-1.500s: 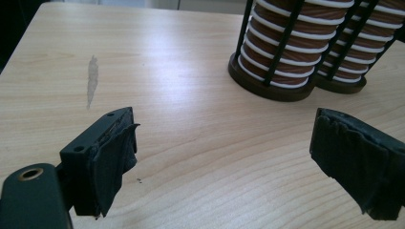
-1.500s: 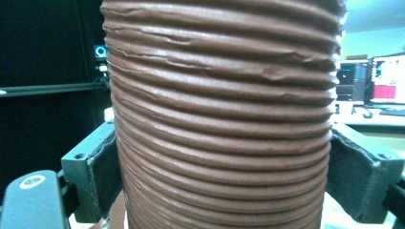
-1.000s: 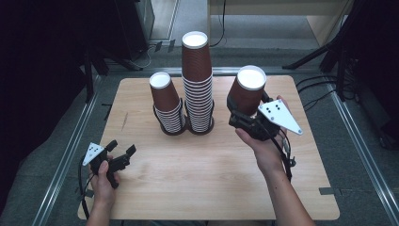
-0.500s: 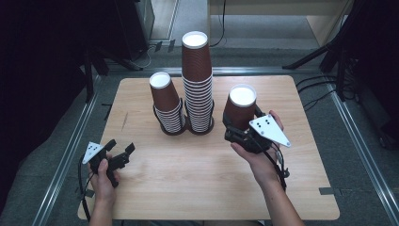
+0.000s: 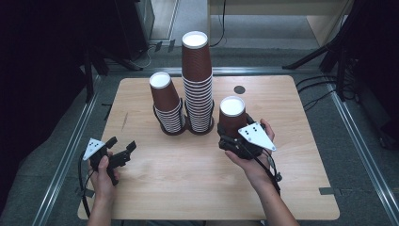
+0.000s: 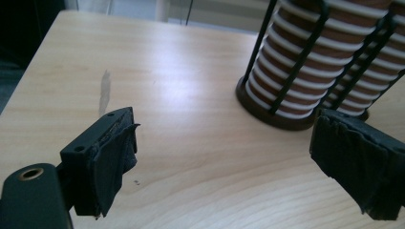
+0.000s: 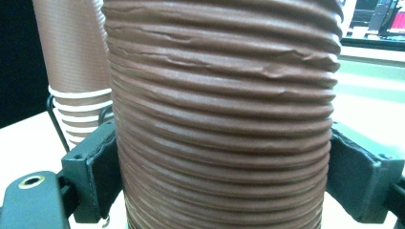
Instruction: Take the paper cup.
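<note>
Brown paper cup, upside down, white base up, ribbed corrugated wall. In the right gripper view the ribs fill the frame, with a few creases and a dent near the top. Right gripper has both jaws pressed on the cup's lower wall, one each side; the person's right hand wraps the gripper body, grey three-cornered plate on top.

Cup sits right of the table's centre, just beside the tall stack. Can't tell from the high view whether its rim touches the wood or hangs just above it.

Two stacks of the same inverted cups stand toward the far edge, mid-table: tall stack and a shorter stack to its left, each in a black wire holder. In the left gripper view the holder's rods and dark base ring wrap white-rimmed cup edges.

Left gripper is near the left front corner, jaws spread wide with bare wood between them, held by the left hand. Small dark round mark on the table near the far edge, right of the stacks.

Versus 0.5 s ago: cup and right gripper have come lower and nearer the front edge; a second ago the cup was farther back and to the right, tilted. Left gripper and both stacks unchanged.
</note>
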The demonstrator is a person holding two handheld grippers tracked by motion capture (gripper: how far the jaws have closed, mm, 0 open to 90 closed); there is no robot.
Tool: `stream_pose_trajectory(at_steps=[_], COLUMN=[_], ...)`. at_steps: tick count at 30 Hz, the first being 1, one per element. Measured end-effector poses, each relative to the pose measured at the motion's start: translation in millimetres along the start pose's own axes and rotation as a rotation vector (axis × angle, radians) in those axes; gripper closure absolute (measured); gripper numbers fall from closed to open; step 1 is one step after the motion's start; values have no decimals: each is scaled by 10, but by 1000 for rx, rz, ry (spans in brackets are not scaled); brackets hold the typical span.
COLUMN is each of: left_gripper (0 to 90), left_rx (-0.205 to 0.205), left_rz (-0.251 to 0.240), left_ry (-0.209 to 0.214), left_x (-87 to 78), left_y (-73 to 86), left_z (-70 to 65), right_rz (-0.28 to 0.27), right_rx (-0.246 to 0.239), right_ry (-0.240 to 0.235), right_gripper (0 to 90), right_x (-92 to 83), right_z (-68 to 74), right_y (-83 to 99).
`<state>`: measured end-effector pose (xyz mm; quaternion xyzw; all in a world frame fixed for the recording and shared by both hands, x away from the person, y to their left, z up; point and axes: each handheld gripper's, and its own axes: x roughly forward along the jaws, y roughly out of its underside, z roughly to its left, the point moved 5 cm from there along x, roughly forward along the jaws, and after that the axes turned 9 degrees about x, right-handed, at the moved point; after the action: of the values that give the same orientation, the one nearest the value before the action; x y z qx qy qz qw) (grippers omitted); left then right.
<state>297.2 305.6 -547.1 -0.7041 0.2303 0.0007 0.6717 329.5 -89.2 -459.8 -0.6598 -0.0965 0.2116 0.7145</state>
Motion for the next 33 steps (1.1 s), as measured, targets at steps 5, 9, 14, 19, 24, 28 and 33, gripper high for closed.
stream_pose_trajectory(at_steps=[5, 9, 14, 19, 24, 28, 33], left_gripper=[86, 86, 86, 86, 86, 86, 86], left_rx=[45, 94, 131, 170, 207, 209, 214], left_rz=[-15, -31, -36, -41, -45, -60, -46], left_ry=[21, 51, 97, 149, 182, 210, 213], left_x=[33, 43, 68, 75, 70, 54, 67], left_y=[-150, -297, -421, -486, -534, -593, -637], left_z=[-188, -375, -611, -860, -1040, -1135, -1237], right_rz=[19, 30, 35, 61, 75, 72, 85], right_rx=[-25, -30, -59, -127, -141, -180, -200], right_ry=[5, 8, 6, 10, -9, -11, -3], right_gripper=[115, 115, 115, 116, 116, 120, 121], right_x=[-2, 19, 54, 101, 113, 123, 165], right_z=[-28, -45, -4, 40, 75, 76, 77], right_y=[82, 96, 113, 220, 251, 267, 315])
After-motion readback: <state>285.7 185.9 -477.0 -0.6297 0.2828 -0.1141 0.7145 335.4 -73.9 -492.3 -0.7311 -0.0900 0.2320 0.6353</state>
